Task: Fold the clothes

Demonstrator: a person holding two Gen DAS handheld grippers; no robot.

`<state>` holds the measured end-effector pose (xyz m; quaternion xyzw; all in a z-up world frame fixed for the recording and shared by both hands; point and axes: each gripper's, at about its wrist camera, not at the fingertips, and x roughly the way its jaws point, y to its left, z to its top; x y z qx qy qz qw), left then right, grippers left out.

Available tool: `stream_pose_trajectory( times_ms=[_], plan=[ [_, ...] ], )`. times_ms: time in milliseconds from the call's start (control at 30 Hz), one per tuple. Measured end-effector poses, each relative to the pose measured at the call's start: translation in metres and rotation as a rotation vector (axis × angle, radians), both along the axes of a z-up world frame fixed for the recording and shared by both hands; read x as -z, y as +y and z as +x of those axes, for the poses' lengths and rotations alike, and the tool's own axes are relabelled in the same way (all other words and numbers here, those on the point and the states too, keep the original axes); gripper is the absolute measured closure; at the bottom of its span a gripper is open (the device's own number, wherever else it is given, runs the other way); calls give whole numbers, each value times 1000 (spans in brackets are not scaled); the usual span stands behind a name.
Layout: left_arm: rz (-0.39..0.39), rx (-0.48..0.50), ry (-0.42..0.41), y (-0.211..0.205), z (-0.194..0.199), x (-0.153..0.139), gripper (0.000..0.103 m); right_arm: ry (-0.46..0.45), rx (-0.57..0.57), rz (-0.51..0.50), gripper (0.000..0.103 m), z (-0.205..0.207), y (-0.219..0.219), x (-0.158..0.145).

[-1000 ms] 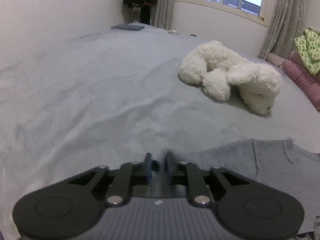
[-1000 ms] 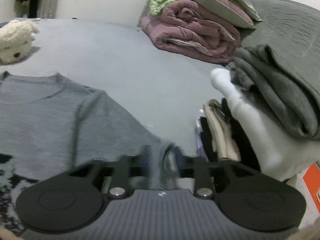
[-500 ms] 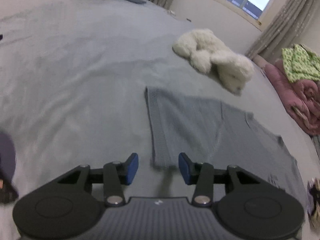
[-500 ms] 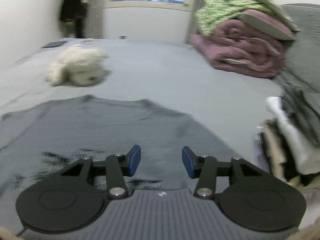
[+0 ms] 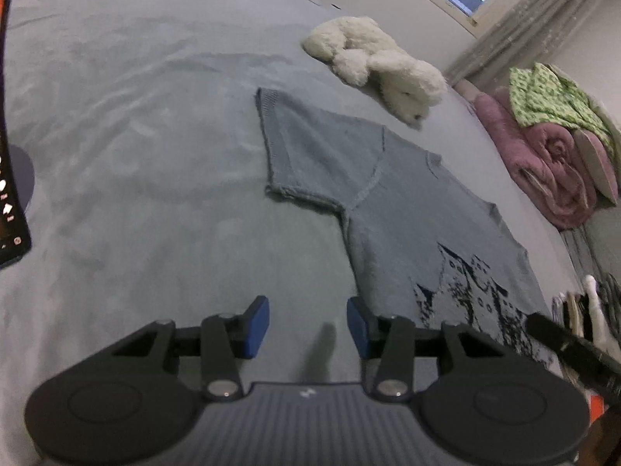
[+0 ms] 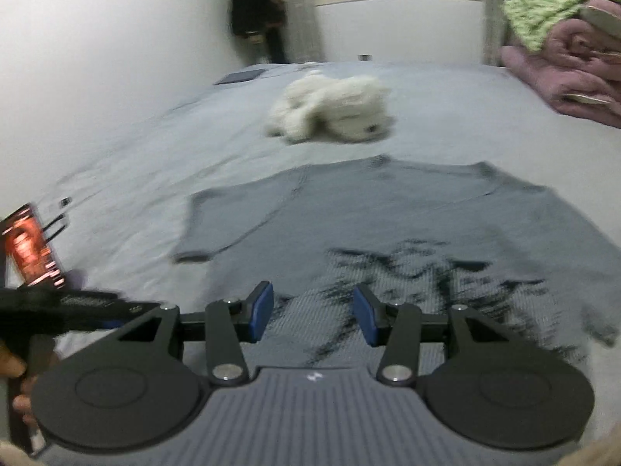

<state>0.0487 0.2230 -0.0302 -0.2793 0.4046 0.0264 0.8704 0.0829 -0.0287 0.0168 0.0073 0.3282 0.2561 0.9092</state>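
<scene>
A grey sweater (image 5: 407, 209) is spread flat, seemingly touched by neither gripper; the left gripper (image 5: 307, 324) is being opened, empty; the right gripper (image 6: 313, 312) is held apart, empty.

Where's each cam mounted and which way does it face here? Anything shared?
Left wrist: on the left tool, angled down across the bed at the sweater's sleeve side; its jaws are opening with nothing between them, and the right tool's edge shows at right.
Right wrist: on the right tool, facing the window over the sweater's print; fingers show at left.
Shared: sweater, plush dog, pink bedding.
</scene>
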Motion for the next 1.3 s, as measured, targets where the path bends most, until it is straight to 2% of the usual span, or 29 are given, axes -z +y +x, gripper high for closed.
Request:
stream_pose_trajectory(
  times_ms=[200,233,367,467,533,567,633,833,1100,1300],
  plan=[
    [-72,57,20,4,9,-1,42,26,-133,47,56,-33,35,13],
    [-78,75,17,4,9,-2,42,35,-157,58,59,-38,41,15],
    [-132,103,16,8,8,-1,42,81,-261,82,60,-51,69,23],
    [-155,118,5,10,8,-1,45,98,-316,64,60,-61,88,29],
    [-174,123,-2,14,8,-1,56,89,-335,33,60,-69,100,32],
    [-188,122,-2,17,9,1,58,86,-336,20,60,-71,103,33],
    [-219,131,2,20,10,4,70,80,-333,-5,60,-72,108,35],
    [-306,188,19,20,18,13,91,92,-288,-23,60,-71,102,40],
    [-306,268,26,-6,30,15,94,73,-253,-54,60,-77,94,41],
    [-299,263,49,-10,35,20,94,94,-241,-81,62,-78,91,50]
  ],
)
